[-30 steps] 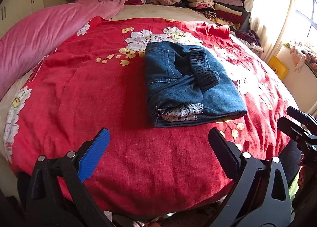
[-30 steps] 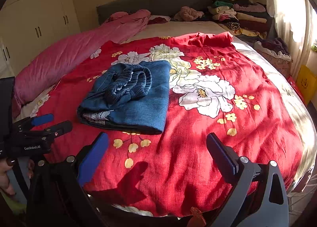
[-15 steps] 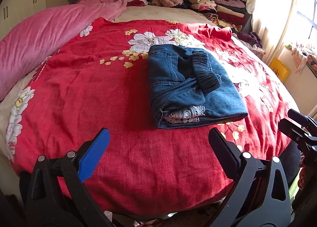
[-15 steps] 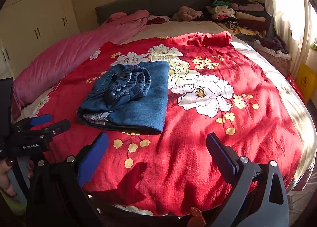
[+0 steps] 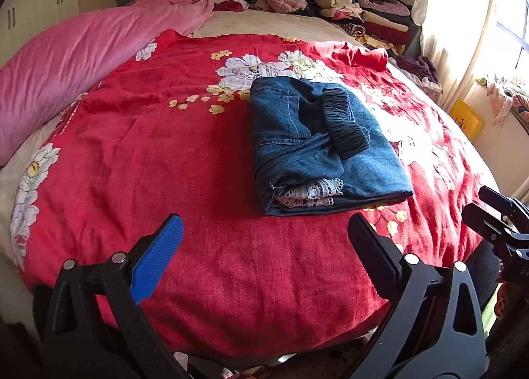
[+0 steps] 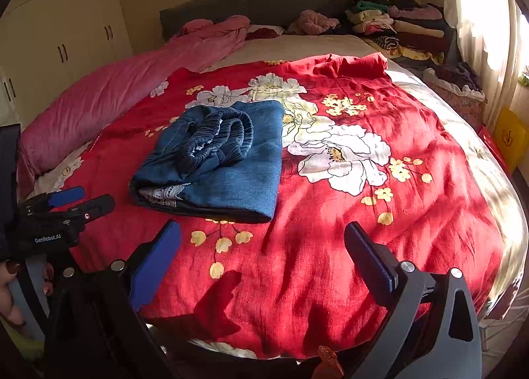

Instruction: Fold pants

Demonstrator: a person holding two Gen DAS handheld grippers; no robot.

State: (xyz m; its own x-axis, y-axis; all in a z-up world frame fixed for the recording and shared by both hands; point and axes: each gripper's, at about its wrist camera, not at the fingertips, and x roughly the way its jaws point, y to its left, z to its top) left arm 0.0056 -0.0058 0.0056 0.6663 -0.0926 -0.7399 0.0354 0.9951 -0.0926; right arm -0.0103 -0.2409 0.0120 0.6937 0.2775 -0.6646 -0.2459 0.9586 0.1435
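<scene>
Bed [image 5: 264, 20] fills both views, w/ a grey headboard [image 6: 258, 4] at the far end and a beige sheet showing past the cover. Red floral bedspread [image 5: 158, 161] lies over most of it, top edge rumpled near the far right corner. Long pink duvet [image 5: 66, 58] bunched along the bed's left side, running up toward the headboard. Stack of folded clothes [image 6: 400, 28] sits at the far right corner by the curtain [image 6: 476, 15]; cream wardrobe [image 6: 62, 32] stands off to the left. Folded jeans [image 5: 317, 144] lie flat on the bedspread, roughly mid-bed, as a compact blue denim bundle: elastic waistband [image 6: 218, 139] curled on top, white lace trim [image 5: 310, 192] showing at the near edge. Nothing touches them. Left tool [image 5: 264, 237] held low at the foot of the bed, jaws spread wide, nothing between them, jeans just beyond. Right tool [image 6: 263, 243] likewise wide apart and holding nothing, over bare bedspread, jeans ahead and to its left. Yellow bag [image 6: 509, 137] on the floor at right.
</scene>
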